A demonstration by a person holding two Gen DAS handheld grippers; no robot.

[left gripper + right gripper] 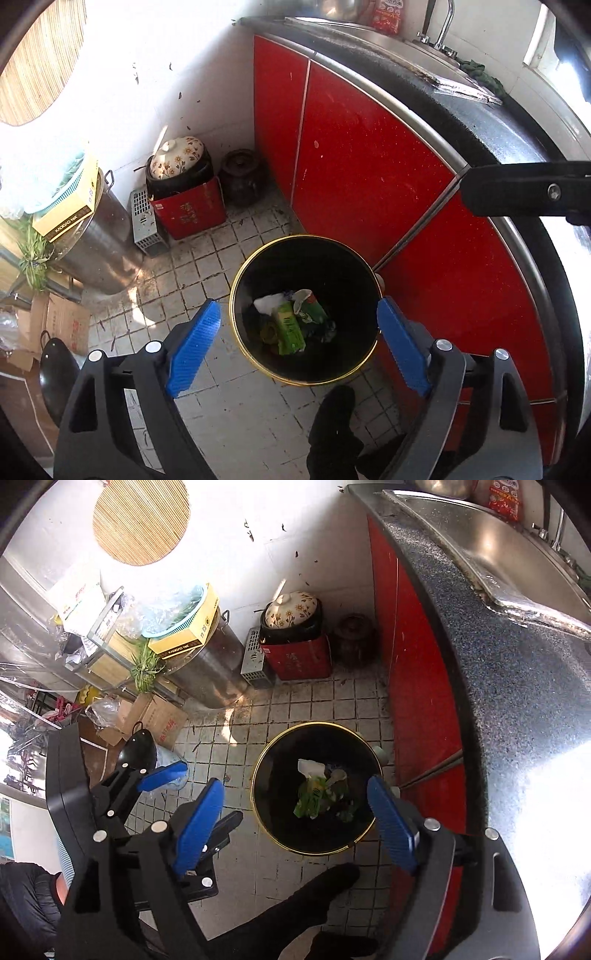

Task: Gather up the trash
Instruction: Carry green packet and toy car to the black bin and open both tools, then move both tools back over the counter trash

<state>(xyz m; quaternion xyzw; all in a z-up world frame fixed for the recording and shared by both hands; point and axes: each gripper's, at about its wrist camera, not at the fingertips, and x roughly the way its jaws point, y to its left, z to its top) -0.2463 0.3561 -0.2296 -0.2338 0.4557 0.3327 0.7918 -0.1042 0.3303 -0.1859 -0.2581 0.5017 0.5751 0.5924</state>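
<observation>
Bin [258, 354], black, gold-rimmed, on tiled floor at 6 o'clock from red cabinet [369, 166]; trash [290, 319] inside. Left gripper [299, 347] spread wide, empty, above bin.

Right wrist view: right gripper [295, 819] spread wide, empty; bin [280, 827] below, left gripper [192, 801] at 9 o'clock.

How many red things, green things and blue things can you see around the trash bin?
Red: 2, the cabinet and the box in the corner.
Green: 2, the packet in the bin and the plant.
Blue: 4, the pads on the two grippers.
Total: 8
</observation>
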